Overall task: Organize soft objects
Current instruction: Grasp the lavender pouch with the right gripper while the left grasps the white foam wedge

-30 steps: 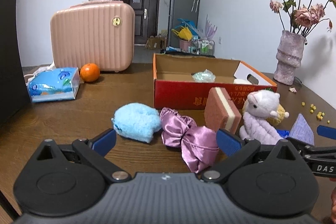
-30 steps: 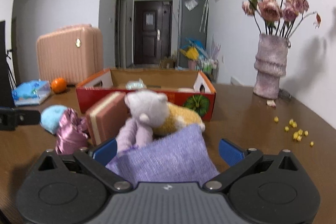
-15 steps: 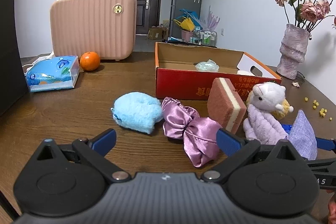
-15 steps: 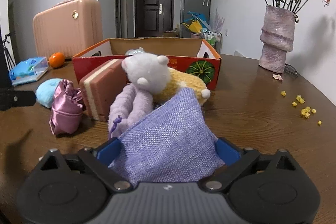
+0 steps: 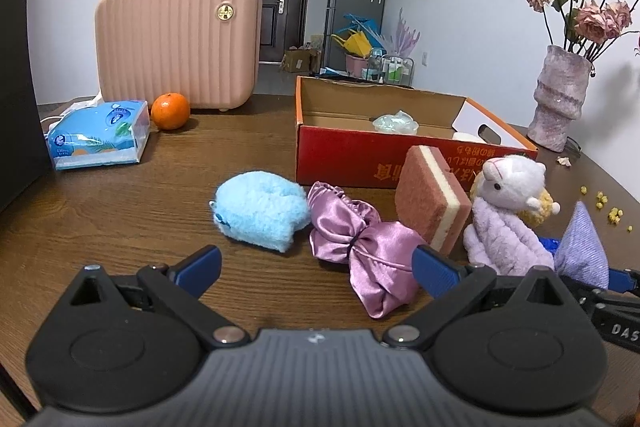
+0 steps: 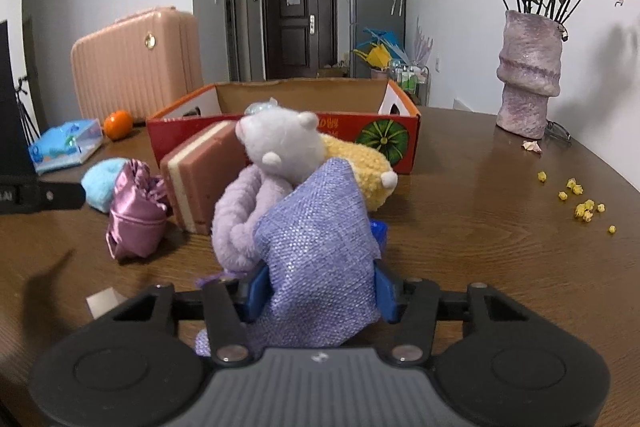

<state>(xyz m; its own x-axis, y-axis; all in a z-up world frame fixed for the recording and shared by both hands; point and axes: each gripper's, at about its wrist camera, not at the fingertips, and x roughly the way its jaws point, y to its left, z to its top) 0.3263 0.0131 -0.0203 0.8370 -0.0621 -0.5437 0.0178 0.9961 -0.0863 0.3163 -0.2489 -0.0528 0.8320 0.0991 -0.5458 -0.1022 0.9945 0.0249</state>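
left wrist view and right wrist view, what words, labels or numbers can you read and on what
"DAS": white letters, cut off at the frame edge, on the right claw's black body.
Red cardboard box: gold characters printed upside down, not readable.
Tissue pack: logo too small to read.
Papers on the door and fridge: blurred.

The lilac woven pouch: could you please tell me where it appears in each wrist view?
Left wrist view: lilac woven pouch at the far right, beside the plush lamb.
Right wrist view: centre foreground, between the right gripper jaws, which have just been closing on it.
Shared landmark: red cardboard box behind it.
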